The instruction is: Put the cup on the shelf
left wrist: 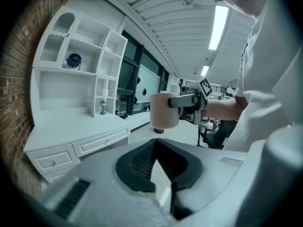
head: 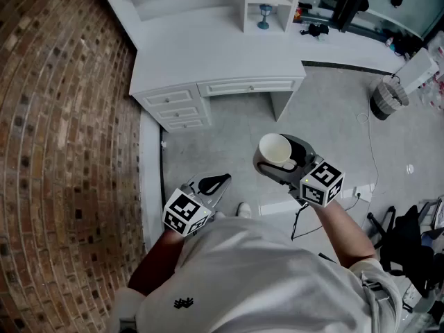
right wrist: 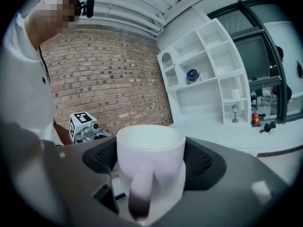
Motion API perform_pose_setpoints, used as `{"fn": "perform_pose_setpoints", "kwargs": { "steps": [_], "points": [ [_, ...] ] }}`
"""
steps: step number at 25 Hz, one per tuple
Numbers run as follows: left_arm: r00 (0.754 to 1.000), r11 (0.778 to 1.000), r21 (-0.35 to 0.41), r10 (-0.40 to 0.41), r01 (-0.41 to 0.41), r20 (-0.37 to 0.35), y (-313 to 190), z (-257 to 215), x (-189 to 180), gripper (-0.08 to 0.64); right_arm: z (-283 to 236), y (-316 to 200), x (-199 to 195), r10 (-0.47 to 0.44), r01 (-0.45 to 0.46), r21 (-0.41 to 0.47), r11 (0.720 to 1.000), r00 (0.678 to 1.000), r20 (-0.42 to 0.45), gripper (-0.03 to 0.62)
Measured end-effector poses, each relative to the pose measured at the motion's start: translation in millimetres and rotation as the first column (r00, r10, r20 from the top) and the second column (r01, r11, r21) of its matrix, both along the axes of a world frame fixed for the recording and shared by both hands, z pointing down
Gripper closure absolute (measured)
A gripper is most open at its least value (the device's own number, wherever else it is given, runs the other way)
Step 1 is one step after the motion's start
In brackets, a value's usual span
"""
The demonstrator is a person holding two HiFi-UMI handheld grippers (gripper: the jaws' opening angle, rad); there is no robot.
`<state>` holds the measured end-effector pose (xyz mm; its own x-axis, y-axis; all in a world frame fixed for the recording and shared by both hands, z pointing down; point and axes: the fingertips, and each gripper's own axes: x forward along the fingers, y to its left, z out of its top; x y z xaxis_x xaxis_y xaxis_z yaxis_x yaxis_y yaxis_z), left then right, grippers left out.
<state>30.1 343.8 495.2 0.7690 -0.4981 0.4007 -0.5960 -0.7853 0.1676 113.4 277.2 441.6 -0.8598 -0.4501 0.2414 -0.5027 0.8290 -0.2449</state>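
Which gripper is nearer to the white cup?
Right. The right gripper grips the cup; the left gripper, empty, is apart from it, lower left in the head view.

White desk (head: 208, 54) stands against a brick wall (head: 62, 116) on grey floor (head: 326, 109).

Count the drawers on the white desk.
4. Stacked at the left end: top drawer, middle drawer, bottom drawer. A wide drawer sits right of them. Others may be hidden.
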Motion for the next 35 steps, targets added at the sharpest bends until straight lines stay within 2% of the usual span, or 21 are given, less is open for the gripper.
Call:
{"fn": "perform_pose_setpoints", "kwargs": {
  "steps": [8,12,15,20,26,29,35],
  "points": [
    [1.000,1.000,0.011,0.019,-0.020,0.004,-12,4,32,0.554,4,-9,36,-0.005,0.005,0.036,0.999,1.000,0.006,0.163],
    [1.000,1.000,-0.001,0.027,-0.027,-0.011,-20,8,41,0.554,13,-16,43,-0.005,0.005,0.013,1.000,1.000,0.001,0.164],
    [0.998,0.998,-0.005,0.058,-0.058,-0.013,-29,7,46,0.554,15,-25,47,-0.002,0.002,-0.006,1.000,1.000,-0.009,0.164],
    [0.991,0.991,0.018,0.130,-0.129,-0.029,-67,2,43,0.554,11,-69,47,0.027,-0.027,-0.004,1.000,0.999,-0.041,0.164],
    [0.968,0.969,0.039,0.245,-0.244,-0.044,-130,-7,22,0.554,-5,-139,29,0.092,-0.091,0.015,0.996,0.994,-0.066,0.164],
    [0.947,0.946,0.067,0.320,-0.317,-0.032,-170,-18,9,0.554,-20,-178,17,0.142,-0.140,0.034,0.990,0.987,-0.069,0.164],
    [0.917,0.915,0.086,0.398,-0.395,-0.024,-238,-36,-35,0.554,-46,-250,-29,0.203,-0.199,0.068,0.978,0.977,-0.057,0.164]
  ]
}}
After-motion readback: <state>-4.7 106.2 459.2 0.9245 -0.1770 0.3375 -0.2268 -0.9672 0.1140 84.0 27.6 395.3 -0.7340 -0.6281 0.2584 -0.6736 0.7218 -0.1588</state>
